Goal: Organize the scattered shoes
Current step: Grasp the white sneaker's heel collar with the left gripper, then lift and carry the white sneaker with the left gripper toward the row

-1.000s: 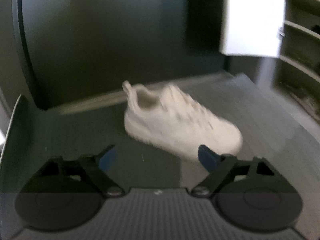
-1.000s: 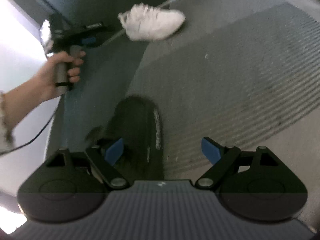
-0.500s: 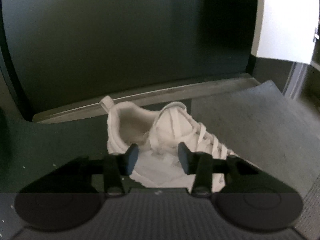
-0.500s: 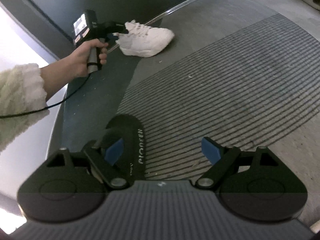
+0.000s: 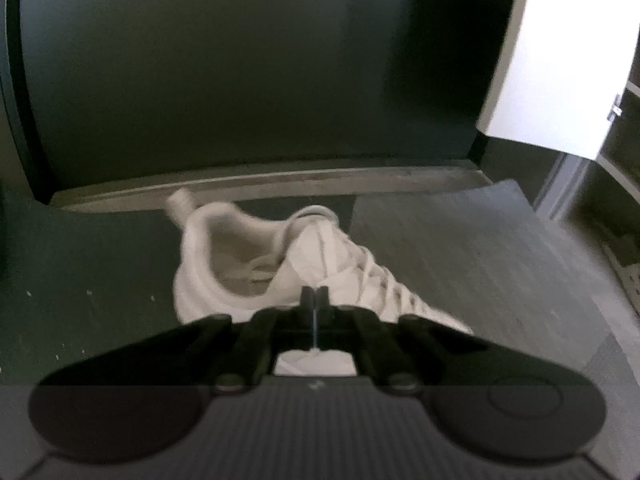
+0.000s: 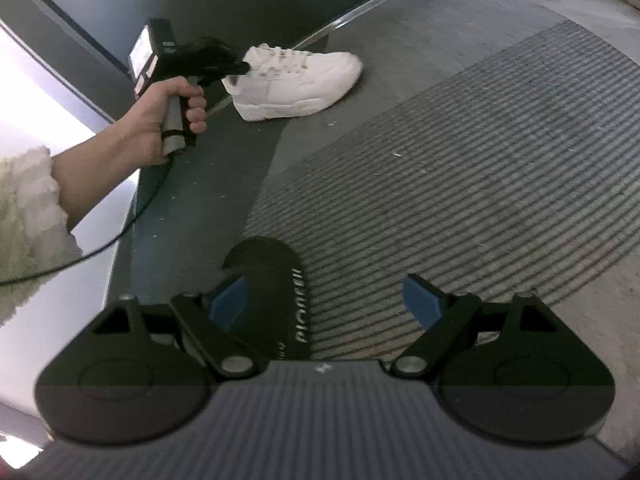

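The white sneaker (image 5: 280, 264) sits on the dark floor just in front of a metal door sill (image 5: 280, 184), near the back edge of the floor and just beside the left edge of a ribbed grey mat (image 6: 480, 168). Its heel points toward the sill's left end and its toe toward the mat.

The left gripper (image 5: 315, 296) has its jaws pressed together on the side of the sneaker's collar, next to the tongue; a thin fold of the white upper shows between the fingers. In the right wrist view the same gripper (image 6: 240, 68) meets the sneaker's heel end, with a left hand (image 6: 164, 120) wrapped round its handle and a fluffy pale sleeve (image 6: 28, 216) behind the wrist. A cable hangs from the handle.

The right gripper (image 6: 326, 300) stands wide apart and holds nothing. A black slipper (image 6: 268, 300) lies flat beneath it at the mat's left edge, partly behind the left blue pad (image 6: 230, 300); neither pad presses it. A white cupboard door (image 5: 560, 60) stands ajar at the right.
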A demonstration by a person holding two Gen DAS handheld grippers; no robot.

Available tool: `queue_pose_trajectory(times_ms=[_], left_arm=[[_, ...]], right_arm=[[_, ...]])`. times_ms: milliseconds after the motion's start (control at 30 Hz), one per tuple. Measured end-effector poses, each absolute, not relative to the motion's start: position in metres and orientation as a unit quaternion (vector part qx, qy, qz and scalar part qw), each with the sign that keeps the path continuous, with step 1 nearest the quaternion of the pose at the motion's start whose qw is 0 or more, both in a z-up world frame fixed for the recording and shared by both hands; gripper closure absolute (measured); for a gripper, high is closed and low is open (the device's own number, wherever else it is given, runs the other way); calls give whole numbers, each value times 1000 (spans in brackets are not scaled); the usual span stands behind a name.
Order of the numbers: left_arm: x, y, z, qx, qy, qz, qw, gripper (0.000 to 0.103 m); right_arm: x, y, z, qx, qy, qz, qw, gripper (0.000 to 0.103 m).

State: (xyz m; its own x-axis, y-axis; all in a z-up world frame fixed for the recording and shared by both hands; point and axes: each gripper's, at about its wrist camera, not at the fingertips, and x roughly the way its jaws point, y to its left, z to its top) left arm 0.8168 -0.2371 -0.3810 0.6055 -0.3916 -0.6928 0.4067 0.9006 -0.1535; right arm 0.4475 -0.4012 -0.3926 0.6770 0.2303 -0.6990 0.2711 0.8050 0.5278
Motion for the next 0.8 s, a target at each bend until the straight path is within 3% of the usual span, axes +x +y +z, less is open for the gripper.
queue_pose_trajectory(times_ms=[233, 267, 300, 367, 533, 600, 733, 767, 800], left_arm=[[783, -218, -375, -1, 400, -241, 884, 101], [781, -211, -373, -3, 394, -243, 886, 92], [781, -207, -373, 2, 387, -239, 891, 64], [783, -195, -372, 22, 369, -222, 902, 27], [799, -173, -373, 94, 354, -248, 897, 24], [809, -178, -379, 126, 378, -272, 876, 17], [810, -200, -384, 214, 363, -265, 867, 16], [810, -205, -382, 234, 357, -267, 864, 22], [808, -208, -379, 248, 350, -276, 860, 33]], right_arm=[[458, -399, -397, 319, 397, -10, 861, 16], [460, -399, -398, 320, 397, -9, 860, 16], [461, -398, -398, 318, 395, -6, 862, 16], [466, -394, -397, 311, 391, -2, 866, 16], [472, -387, -401, 306, 392, 6, 867, 16], [471, -384, -405, 308, 400, 7, 863, 16], [467, -385, -411, 306, 411, 0, 858, 16], [466, -386, -412, 305, 412, -2, 858, 16], [465, -387, -413, 304, 414, -5, 858, 16]])
